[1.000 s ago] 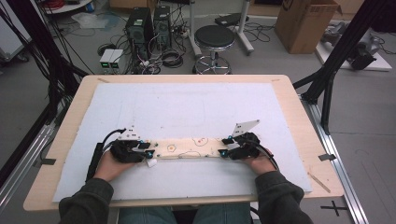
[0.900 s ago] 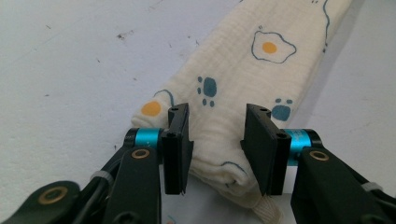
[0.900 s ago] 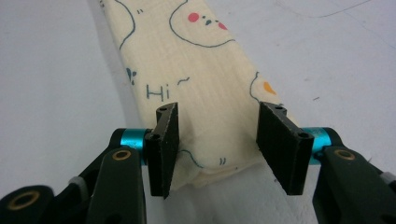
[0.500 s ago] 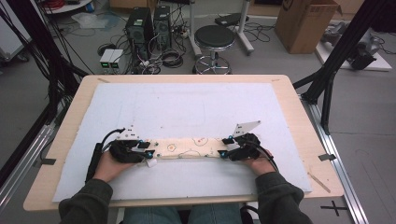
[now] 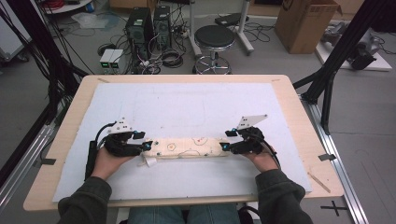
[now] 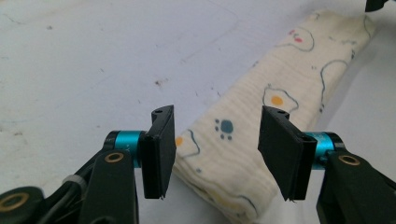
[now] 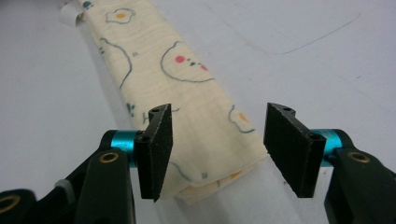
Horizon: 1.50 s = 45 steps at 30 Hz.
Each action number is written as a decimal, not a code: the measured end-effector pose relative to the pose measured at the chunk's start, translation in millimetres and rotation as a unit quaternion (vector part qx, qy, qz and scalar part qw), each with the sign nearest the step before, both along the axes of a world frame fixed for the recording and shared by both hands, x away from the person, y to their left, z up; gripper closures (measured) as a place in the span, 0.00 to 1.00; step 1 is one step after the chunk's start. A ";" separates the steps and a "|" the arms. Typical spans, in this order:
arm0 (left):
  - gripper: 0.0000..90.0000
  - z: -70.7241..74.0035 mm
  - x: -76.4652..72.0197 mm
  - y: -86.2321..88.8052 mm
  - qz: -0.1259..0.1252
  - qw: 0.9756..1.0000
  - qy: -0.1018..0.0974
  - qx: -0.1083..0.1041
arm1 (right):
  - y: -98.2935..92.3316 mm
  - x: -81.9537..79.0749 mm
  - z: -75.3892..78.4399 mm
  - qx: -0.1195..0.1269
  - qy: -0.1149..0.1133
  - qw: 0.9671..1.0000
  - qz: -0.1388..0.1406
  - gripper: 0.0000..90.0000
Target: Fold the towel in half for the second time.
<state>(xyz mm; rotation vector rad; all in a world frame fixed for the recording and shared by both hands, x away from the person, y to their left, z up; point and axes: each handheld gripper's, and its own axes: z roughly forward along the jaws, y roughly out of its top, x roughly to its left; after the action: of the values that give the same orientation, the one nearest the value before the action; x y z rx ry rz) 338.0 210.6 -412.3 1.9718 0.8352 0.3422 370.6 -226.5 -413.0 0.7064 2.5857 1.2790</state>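
Cloth (image 5: pixel 189 147): lay folded into a long strip on the surface (image 5: pixel 187 107).
Left tool (image 6: pixel 215 154): released, jaws just opening, astride one end.
Right tool (image 7: pixel 217 149): released, jaws just opening, astride the other.

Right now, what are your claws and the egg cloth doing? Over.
Left gripper and right gripper open, jaws just been opening, one at each end. Folded cloth flat on white mat. Nothing in the way.

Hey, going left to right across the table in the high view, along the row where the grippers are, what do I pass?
Left gripper → folded cloth with egg and paw prints → right gripper. All lie on the white mat.
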 end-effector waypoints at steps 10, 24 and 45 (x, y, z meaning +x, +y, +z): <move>0.57 -10.3 17.0 4.4 0.039 0.998 0.042 -0.010 | -6.9 17.4 -1.4 0.008 0.032 0.998 -0.052 0.45; 0.56 -21.9 24.9 -0.8 0.043 0.996 0.072 -0.004 | -3.6 22.6 -14.4 0.009 0.060 0.996 -0.070 0.47; 0.79 -29.4 26.3 -2.0 0.010 0.994 0.104 0.012 | 0.8 26.5 -27.7 0.002 0.115 0.993 -0.040 0.76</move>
<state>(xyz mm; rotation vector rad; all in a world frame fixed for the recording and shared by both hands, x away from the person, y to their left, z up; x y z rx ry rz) 364.3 208.6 -441.6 2.0469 0.9864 0.1598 397.1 -225.7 -440.7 1.0007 2.6998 1.2467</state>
